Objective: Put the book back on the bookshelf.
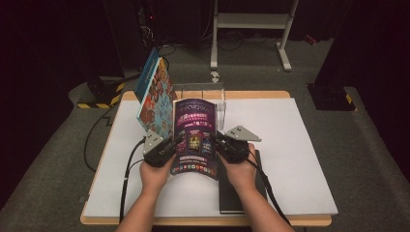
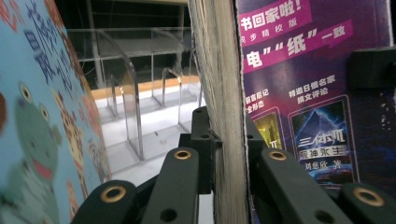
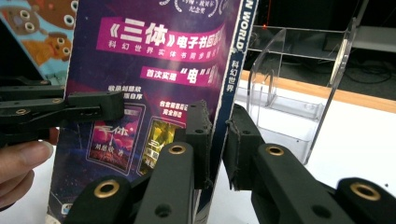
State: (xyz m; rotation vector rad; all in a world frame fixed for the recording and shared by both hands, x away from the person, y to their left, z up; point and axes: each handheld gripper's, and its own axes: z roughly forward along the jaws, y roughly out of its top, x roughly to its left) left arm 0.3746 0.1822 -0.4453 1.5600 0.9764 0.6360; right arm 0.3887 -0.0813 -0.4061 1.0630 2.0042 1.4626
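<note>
The purple magazine (image 1: 194, 135) stands nearly upright above the white tabletop (image 1: 290, 145), its long axis running from the near bottom edge up and away toward the clear acrylic rack (image 1: 220, 99); the cover faces the person and the lower part curls forward. It is one thin, glossy issue, purple and dark blue with pink title bands, white Chinese lettering and small pictured book covers. The left gripper (image 1: 173, 143) is clamped on its page edge, the right gripper (image 1: 218, 140) on its spine edge (image 3: 233, 88), each with narrow jaws pressed on the paper. One colourful children's book (image 1: 155, 96) leans just left of it, and one black book (image 1: 239, 191) lies flat under the right hand (image 1: 240, 169)
</note>
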